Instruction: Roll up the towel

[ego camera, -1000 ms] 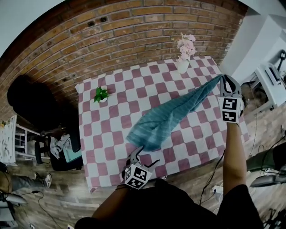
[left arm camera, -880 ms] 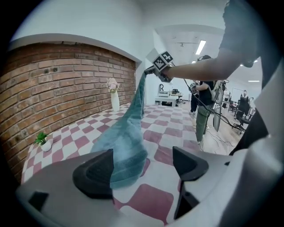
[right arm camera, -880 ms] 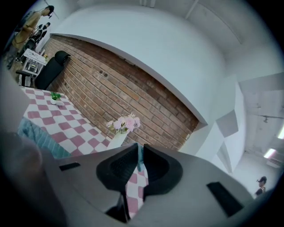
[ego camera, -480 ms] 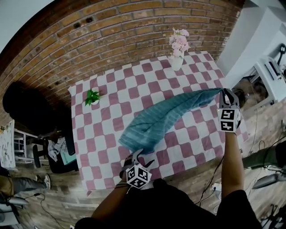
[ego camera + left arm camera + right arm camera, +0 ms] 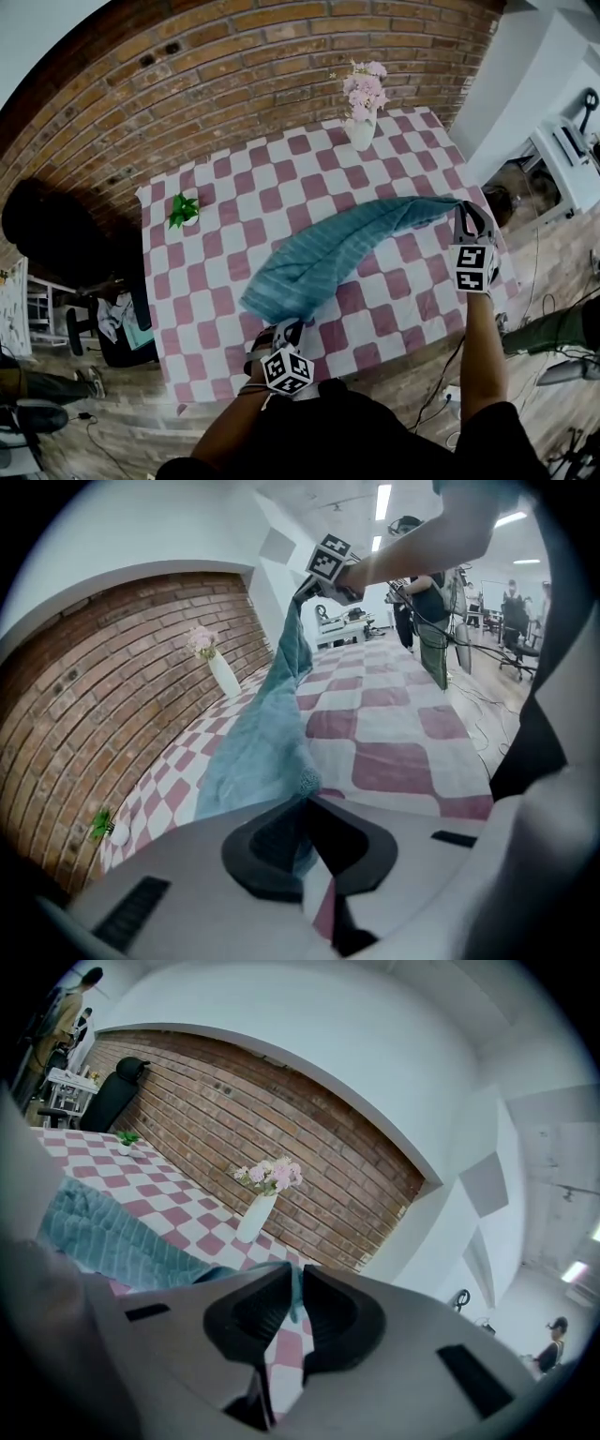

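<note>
Hanging towel [image 5: 328, 255]: teal, ribbed — slack over the table [image 5: 234, 187]
Left gripper [image 5: 286, 328]: just clamped on one end
Right gripper [image 5: 466, 214]: pinching the other

Soft ribbed cloth towel [image 5: 328, 253], smooth checked tablecloth [image 5: 234, 192], rough matt brick wall [image 5: 244, 66], glossy white vase [image 5: 362, 137]

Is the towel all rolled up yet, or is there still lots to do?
Not yet. Done: both ends are caught. The right gripper pinches one end, and the left gripper's jaws have just closed on the other. In hand: the towel stretches bunched between them over the checkered table. Left: probably laying it flat, then all the rolling, as no roll shows yet.
</note>
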